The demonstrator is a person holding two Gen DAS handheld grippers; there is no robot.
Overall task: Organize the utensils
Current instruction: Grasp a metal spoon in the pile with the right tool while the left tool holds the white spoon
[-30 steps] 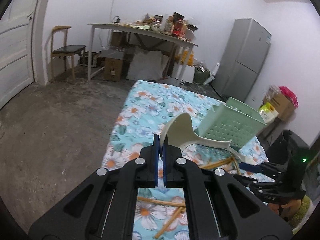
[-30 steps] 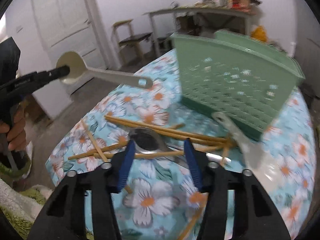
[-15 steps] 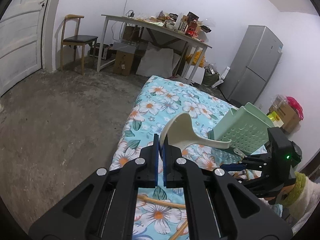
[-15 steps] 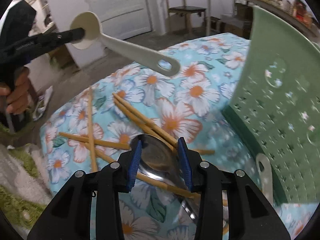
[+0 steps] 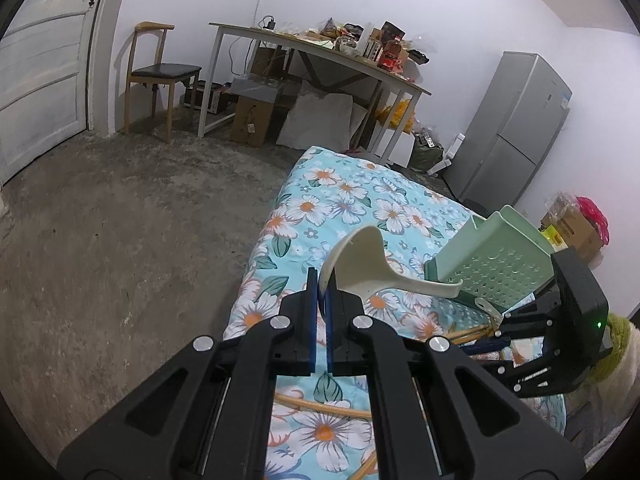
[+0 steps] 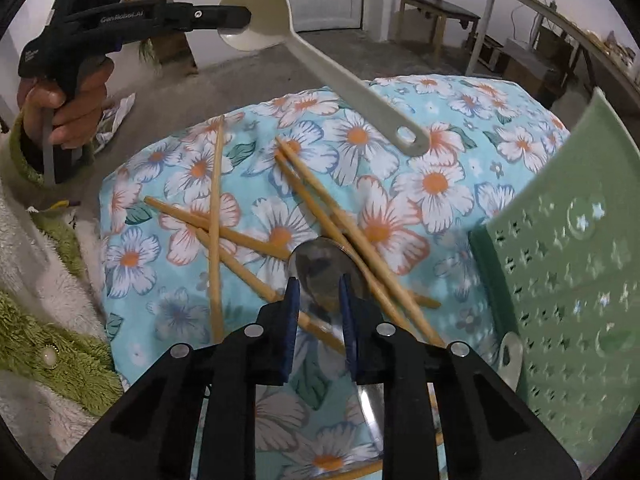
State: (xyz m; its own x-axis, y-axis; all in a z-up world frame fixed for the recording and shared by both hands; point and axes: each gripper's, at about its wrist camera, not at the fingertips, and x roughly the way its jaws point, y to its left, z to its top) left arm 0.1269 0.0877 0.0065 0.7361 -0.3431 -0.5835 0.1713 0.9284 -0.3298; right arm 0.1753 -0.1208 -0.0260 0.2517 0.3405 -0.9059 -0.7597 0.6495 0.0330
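utensils lie loose on your floral cloth [image 6: 436, 184]: a steel spoon [image 6: 324, 272] with a shiny, mirror-like bowl sits just ahead of your right gripper [image 6: 319, 294], lying across a scatter of tan chopsticks [image 6: 320, 216] that cross one another at angles. your right jaws are closing, narrow now, with the spoon bowl between the blue pads; whether they press on it yet you cannot tell from here. a second pale handle [image 6: 510, 360] with a hanging hole rests beside the basket's lower edge.

the green basket [image 6: 568, 272] stands tipped to your right, its wall pierced with stars and moons; its inside is not visible, so what it holds cannot be told.

your left gripper [image 5: 319, 280] is clamped on the rim of a cream ladle [image 5: 372, 268], bowl at the pads and handle stretching out above the cloth toward the basket, clear of the chopsticks. your left hand [image 6: 68, 108] wraps the grip.

farther off: bare concrete floor, a wooden chair [image 5: 156, 76], a cluttered table [image 5: 320, 52] with boxes under it, a grey fridge [image 5: 512, 128] and a white door [image 5: 40, 60].
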